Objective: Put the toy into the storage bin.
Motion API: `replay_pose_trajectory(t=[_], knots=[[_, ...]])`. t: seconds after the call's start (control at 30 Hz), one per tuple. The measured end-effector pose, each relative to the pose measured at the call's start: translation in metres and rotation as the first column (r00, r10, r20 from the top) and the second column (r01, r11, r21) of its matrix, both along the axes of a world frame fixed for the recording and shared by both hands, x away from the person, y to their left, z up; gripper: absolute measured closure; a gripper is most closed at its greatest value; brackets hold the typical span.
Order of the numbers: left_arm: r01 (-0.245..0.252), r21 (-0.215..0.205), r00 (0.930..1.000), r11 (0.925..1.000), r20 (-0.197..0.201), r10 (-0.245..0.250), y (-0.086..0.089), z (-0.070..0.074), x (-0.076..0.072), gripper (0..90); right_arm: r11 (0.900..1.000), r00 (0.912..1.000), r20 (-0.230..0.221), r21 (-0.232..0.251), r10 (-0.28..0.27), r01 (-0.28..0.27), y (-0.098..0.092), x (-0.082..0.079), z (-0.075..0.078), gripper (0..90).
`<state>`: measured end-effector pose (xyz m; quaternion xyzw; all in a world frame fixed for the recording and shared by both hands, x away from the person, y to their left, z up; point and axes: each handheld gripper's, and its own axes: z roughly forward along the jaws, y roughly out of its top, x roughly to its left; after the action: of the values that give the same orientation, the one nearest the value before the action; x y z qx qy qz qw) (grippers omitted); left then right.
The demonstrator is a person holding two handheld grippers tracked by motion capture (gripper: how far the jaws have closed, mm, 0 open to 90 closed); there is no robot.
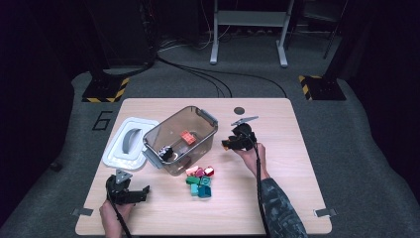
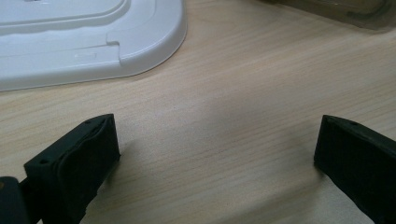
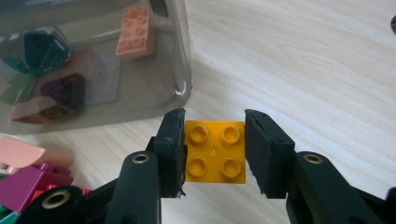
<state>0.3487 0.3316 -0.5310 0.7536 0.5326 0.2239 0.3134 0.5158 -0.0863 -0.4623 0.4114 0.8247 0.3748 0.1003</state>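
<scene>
While the right claw [image 3: 215,151] is clenched on a yellow four-stud brick [image 3: 215,152], the brick is carried studs-up just beside the near corner of the clear bin [image 1: 208,130], off the table [image 1: 277,198] — a hold that keeps it level and squarely between the pads, presumably so that it can be lifted over the rim and dropped in. In the high view that claw [image 1: 233,142] is seen to the right of the bin, at the wall's height rather than above the opening, so the brick is judged not yet delivered. The left claw [image 2: 215,154] is released, its jaws spread wide over bare wood with nothing between them; it is parked at the near left of the table, close to the white lid [image 1: 128,144], and seems to be kept clear of the work. The lid lies flat beside the bin, which leaves the bin's mouth open for filling. Inside the bin an orange brick [image 1: 187,137] and a dark piece [image 1: 167,152] can be made out from above; through the wall, in the right gripper view, further coloured shapes are hinted at, though reflection cannot be ruled out. A small pile of loose bricks [image 1: 200,181] — pink, red, green, teal — is left waiting on the table just in front of the bin.
</scene>
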Motion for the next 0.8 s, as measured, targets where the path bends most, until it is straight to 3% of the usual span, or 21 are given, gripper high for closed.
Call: replay_pose_trajectory(t=[0.2, 0.8], knots=[[0.0, 0.0, 1.0, 1.0, 0.0, 0.0, 0.0, 0.0, 0.0, 0.0, 1.0, 0.9998, 0.002, 0.001, -0.017, 0.017, -0.001, 0.007, 0.008, 59.3], [0.0, 0.0, 1.0, 1.0, 0.0, 0.0, 0.0, 0.0, 0.0, 0.0, 0.999, 0.9958, 0.077, -0.011, -0.049, 0.05, -0.001, 0.03, 0.041, 59.3]])
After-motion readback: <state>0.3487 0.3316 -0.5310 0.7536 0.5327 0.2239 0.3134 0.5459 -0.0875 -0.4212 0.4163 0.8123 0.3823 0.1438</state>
